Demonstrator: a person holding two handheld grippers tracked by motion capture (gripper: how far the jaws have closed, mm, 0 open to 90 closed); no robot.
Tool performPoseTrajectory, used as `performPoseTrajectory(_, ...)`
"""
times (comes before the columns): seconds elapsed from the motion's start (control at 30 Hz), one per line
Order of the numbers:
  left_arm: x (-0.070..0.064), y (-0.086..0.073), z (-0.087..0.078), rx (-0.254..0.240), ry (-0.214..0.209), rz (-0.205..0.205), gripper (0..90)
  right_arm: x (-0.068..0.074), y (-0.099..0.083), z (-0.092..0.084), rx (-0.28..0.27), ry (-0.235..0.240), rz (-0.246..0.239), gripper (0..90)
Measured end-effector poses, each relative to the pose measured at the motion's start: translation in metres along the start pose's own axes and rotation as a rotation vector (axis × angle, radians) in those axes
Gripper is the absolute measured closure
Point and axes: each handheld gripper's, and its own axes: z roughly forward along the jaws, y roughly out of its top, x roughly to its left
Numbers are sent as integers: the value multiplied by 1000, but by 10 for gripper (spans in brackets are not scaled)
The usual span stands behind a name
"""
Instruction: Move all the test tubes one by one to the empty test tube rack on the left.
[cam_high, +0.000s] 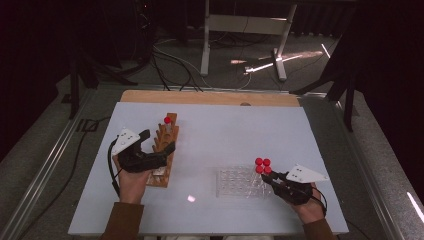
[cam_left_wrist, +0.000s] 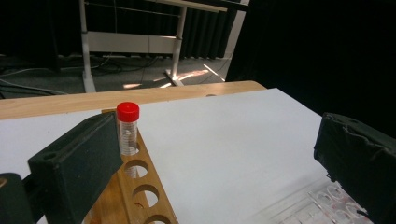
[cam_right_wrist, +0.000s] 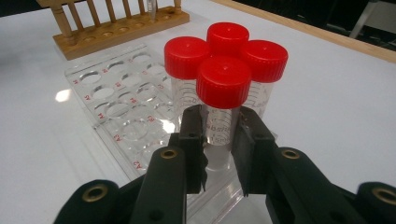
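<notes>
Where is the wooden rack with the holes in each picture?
High view: the wooden rack lies left of the middle, partly under the left gripper.
Left gripper view: bottom left, beside the near jaw.
Right gripper view: top left corner.
Shared landmark: the single red-capped tube standing in the rack.

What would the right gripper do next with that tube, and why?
Probably lift it straight up. The right gripper is shut on the nearest tube, which stands in the clear rack touching three other capped tubes, so a straight pull should clear them. The wooden rack has empty holes waiting.
</notes>
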Motion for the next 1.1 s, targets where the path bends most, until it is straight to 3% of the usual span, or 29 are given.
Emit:
performPoseTrajectory(0.83,-10,3,4,18,-67,18,16,0,26,-26,-100,2,-5,746)
performPoseTrajectory(1.1,-19,7,4,19,-92,42,16,3,38,-38,-125,12,-8,745)
